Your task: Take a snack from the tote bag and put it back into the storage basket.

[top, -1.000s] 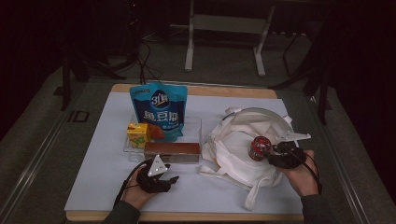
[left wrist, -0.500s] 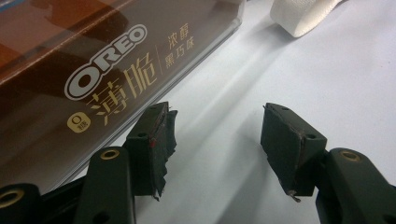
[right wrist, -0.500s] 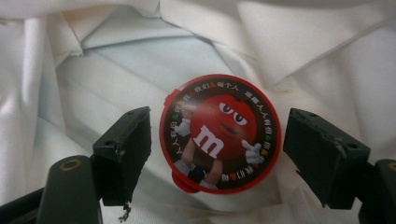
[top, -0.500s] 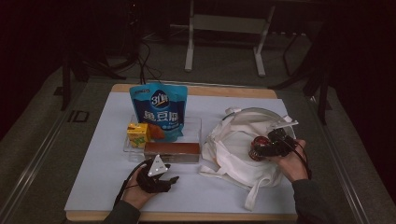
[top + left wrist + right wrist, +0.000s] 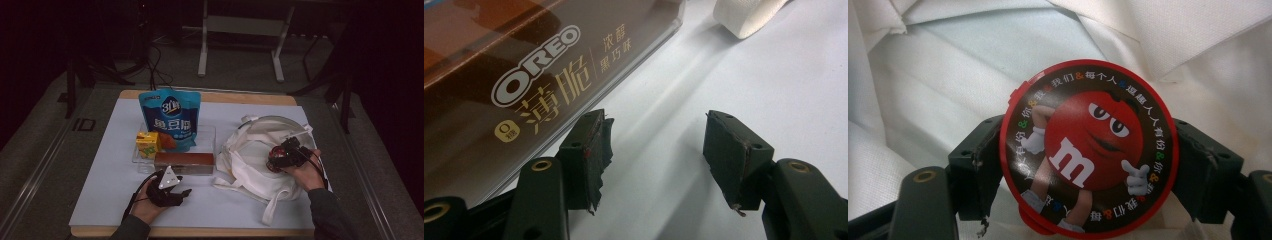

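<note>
A round red M&M's tin (image 5: 1088, 150) sits between the pads of my right gripper (image 5: 1088, 165), which touch it on both sides. The jaws have just been opening wider with the tin still between them. In the high view the right gripper (image 5: 281, 157) holds the tin (image 5: 274, 162) over the white cloth bag (image 5: 247, 155) at the right of the table. My left gripper (image 5: 181, 192) rests open on the white table near the front edge. Its jaws (image 5: 654, 150) have nothing between them, and a brown Oreo box (image 5: 499, 75) lies just beside them.
A clear tray (image 5: 207, 135) holds a blue snack pouch (image 5: 170, 117), a yellow juice box (image 5: 148, 142) and the Oreo box (image 5: 184, 162). A bag strap (image 5: 272, 205) trails toward the front edge. Table legs and cables stand on the dark floor behind.
My right hand has shifted a little with the tin, sinking closer to the white bag. The left hand and gripper have stayed where they were.
</note>
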